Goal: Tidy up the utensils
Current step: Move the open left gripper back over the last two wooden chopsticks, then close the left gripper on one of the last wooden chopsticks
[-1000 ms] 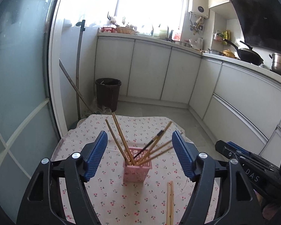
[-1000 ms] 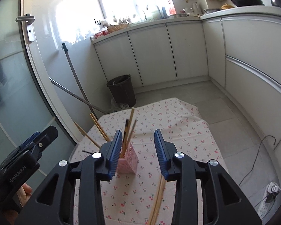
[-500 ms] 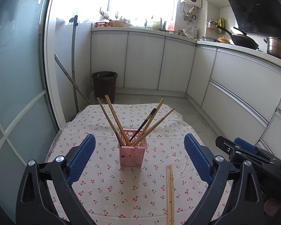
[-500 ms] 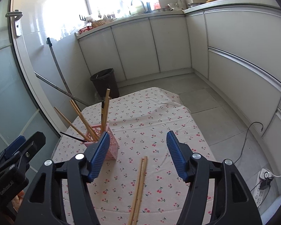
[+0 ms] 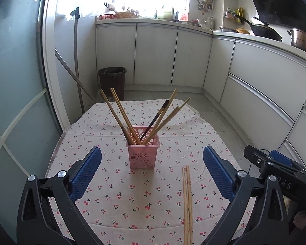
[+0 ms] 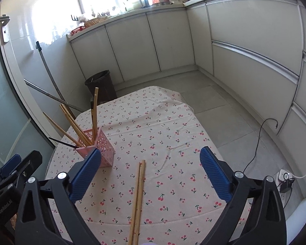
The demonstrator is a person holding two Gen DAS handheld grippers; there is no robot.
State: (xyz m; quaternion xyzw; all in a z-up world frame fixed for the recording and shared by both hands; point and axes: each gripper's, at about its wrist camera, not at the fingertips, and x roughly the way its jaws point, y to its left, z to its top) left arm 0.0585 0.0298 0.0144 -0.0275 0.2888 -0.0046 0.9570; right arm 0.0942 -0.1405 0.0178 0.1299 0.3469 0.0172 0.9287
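Observation:
A pink perforated holder [image 5: 143,152] stands mid-table with several wooden chopsticks and a dark one leaning out of it; it also shows in the right wrist view [image 6: 100,148]. A loose bundle of wooden chopsticks [image 5: 187,202] lies flat on the cloth, right of the holder, and shows in the right wrist view [image 6: 137,200] too. My left gripper [image 5: 152,170] is open and empty, pulled back in front of the holder. My right gripper [image 6: 150,172] is open and empty, above the near end of the loose chopsticks. The other gripper shows at each frame's edge [image 5: 279,175].
The table [image 5: 104,194] wears a cherry-print cloth. A dark bin [image 5: 112,81] and leaning poles [image 5: 76,61] stand behind it by a glass door. White cabinets [image 5: 255,85] run along the back and right. A power strip and cable [image 6: 285,179] lie on the floor.
Both grippers opened wide and drew back from the holder. The right gripper swung right, so the holder now sits at its left and the loose chopsticks lie between its fingers.

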